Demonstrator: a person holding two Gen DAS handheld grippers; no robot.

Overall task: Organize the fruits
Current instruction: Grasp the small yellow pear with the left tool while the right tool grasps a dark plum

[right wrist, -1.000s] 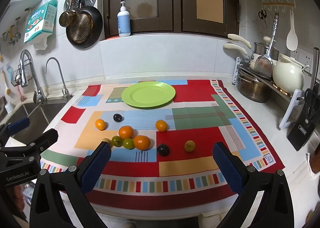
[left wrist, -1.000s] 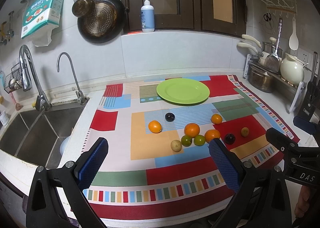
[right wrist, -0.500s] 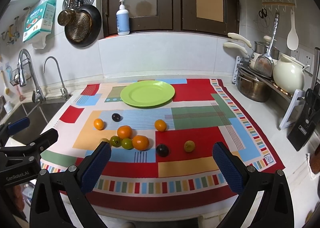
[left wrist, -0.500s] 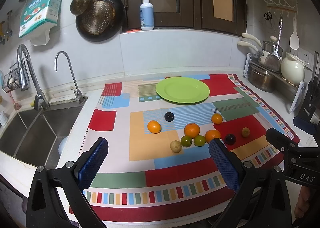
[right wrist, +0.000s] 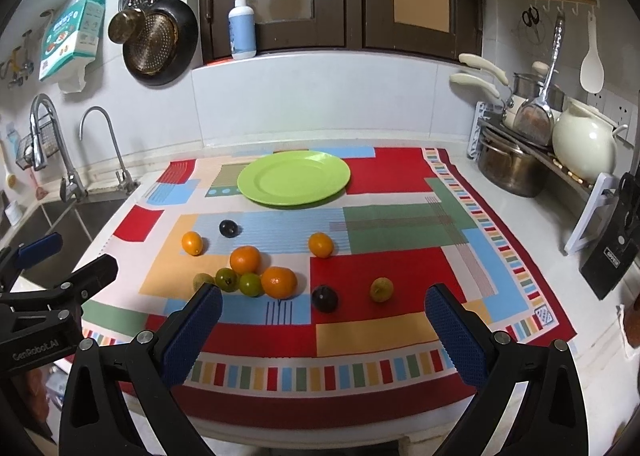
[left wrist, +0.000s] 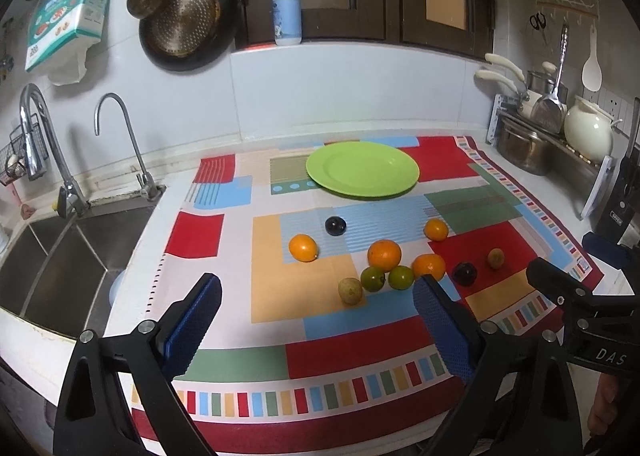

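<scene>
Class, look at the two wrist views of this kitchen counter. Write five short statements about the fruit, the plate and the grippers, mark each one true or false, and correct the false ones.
1. The green plate has fruit on it. False: it is bare; all the fruit lies on the patterned cloth.
2. Both the left gripper and the right gripper are open and hold nothing. True.
3. Two dark plums lie on the cloth. True.
4. The two green fruits lie far apart. False: they sit side by side.
5. The soap bottle stands on the cloth. False: it stands on the ledge by the cabinets.
</scene>
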